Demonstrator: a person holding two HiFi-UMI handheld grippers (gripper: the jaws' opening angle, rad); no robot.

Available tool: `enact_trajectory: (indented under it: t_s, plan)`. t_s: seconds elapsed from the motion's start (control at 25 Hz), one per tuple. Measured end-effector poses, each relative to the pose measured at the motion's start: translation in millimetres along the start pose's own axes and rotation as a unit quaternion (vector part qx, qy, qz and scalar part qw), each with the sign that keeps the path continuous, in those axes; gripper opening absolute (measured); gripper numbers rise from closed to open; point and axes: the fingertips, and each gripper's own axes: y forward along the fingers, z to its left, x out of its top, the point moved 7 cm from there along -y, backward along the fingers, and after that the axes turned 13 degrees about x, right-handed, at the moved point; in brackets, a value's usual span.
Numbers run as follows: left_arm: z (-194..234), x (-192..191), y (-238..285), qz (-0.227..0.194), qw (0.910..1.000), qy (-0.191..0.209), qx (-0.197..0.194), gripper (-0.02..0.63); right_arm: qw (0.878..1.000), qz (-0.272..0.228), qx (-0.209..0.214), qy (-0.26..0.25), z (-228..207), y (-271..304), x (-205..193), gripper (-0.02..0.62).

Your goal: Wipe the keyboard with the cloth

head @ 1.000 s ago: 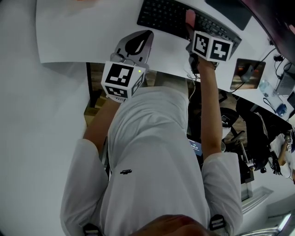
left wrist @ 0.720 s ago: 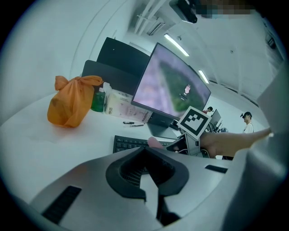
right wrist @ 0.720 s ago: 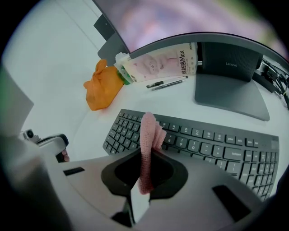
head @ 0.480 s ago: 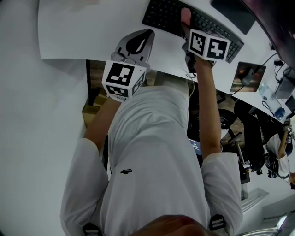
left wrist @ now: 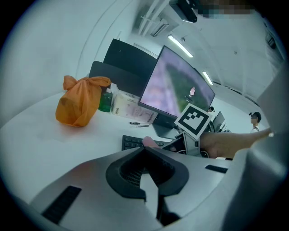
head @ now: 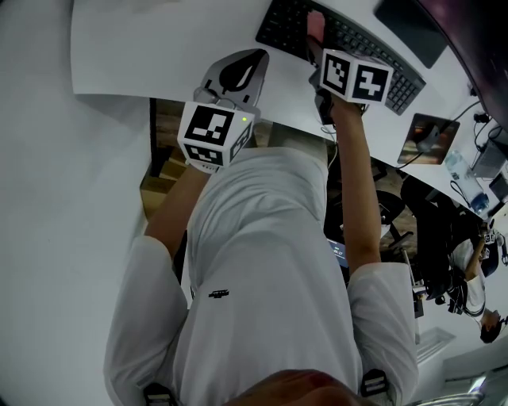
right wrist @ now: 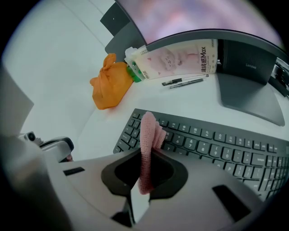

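A dark keyboard (right wrist: 216,146) lies on the white desk (head: 143,55). My right gripper (right wrist: 146,152) is shut on a pink cloth (right wrist: 148,131), whose folded end rests on the keys near the keyboard's left end. In the head view the cloth (head: 315,24) shows just beyond the right gripper's marker cube (head: 355,78), over the keyboard (head: 361,49). My left gripper (left wrist: 145,151) is shut with nothing in it and hangs over the desk's near edge, left of the keyboard (left wrist: 131,142). From there I see the cloth (left wrist: 149,141) and the right gripper's cube (left wrist: 194,119).
An orange tied bag (right wrist: 110,82), a green bottle (left wrist: 105,100), a tissue pack (right wrist: 180,56) and two pens (right wrist: 185,81) stand behind the keyboard. A monitor (left wrist: 176,88) on its stand (right wrist: 248,97) rises at the back. Chairs and people (head: 468,262) are at right.
The right gripper has slid the cloth leftward along the keyboard, toward its left end. The left gripper has stayed where it was.
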Motion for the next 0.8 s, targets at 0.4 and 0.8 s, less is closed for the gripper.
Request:
enact_trajectory:
  t_s: [0.4, 0.8]
  plan:
    - [12, 1, 0, 0.001, 0.9999, -0.009, 0.012, 0.018, 1.000, 0.009, 0.029, -0.009, 25, 26, 10, 0.035]
    - [25, 0, 1, 0.002, 0.9996, -0.015, 0.023, 0.018, 0.998, 0.009, 0.061, -0.008, 44, 48, 21, 0.037]
